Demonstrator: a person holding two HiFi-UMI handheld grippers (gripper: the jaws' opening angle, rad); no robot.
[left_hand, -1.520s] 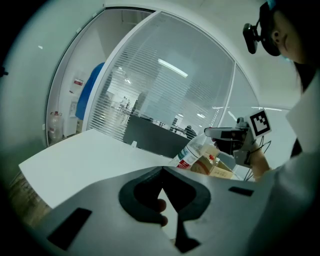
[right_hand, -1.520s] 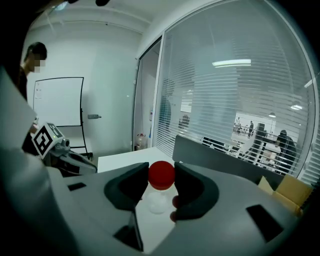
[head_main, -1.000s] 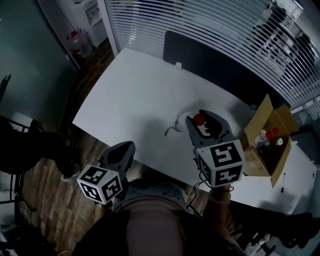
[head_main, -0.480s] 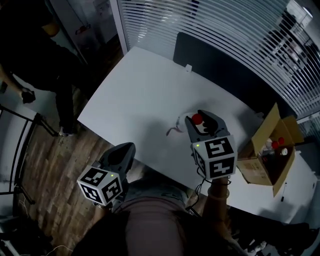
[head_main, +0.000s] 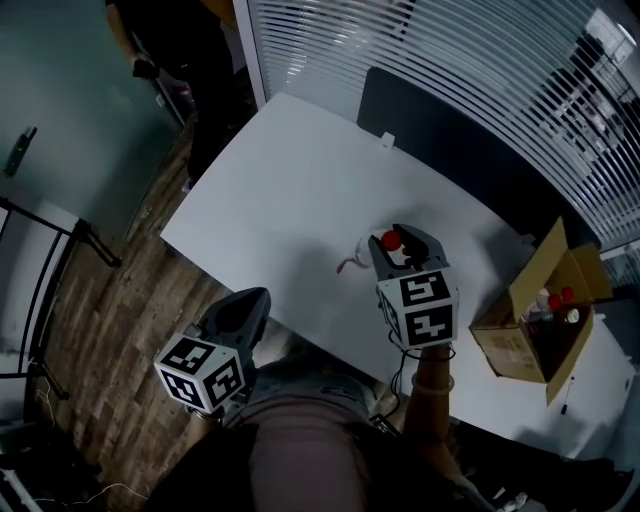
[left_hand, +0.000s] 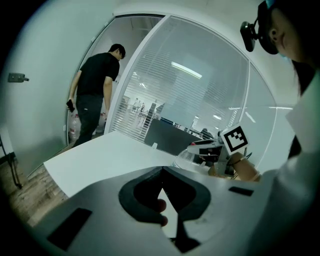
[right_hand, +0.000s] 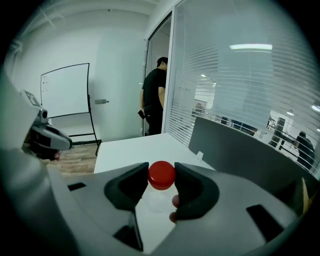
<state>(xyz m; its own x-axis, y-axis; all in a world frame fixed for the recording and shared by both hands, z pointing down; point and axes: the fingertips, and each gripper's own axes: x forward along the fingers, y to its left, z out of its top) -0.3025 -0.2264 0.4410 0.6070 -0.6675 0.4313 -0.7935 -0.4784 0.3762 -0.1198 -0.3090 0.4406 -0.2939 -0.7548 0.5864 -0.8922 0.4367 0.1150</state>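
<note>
At the far left, a person in black (head_main: 180, 50) stands on the wood floor (head_main: 110, 330), well apart from the table (head_main: 290, 180). My left tongs (left_hand: 161, 172) are closed tip to tip and hold nothing. They hang just off the table's near edge, above the floor. A small pale strip (head_main: 350, 264) lies on the tabletop near the middle. To its right, my right tongs (right_hand: 161, 181) are clamped on a bottle (right_hand: 157, 200) just below its red cap (right_hand: 161, 175). One jaw presses each side of the neck, and the cap stands up between the tips. The bottle is clear and upright and sits over the middle of the table. I cannot tell whether its base touches the surface. Behind the table runs a dark panel (head_main: 450, 130). At the right end of the table stands a cardboard box (head_main: 500, 335), well apart from the held bottle. Its flaps are open, and inside it are several upright red-capped bottles (head_main: 555, 300), packed close together.
</note>
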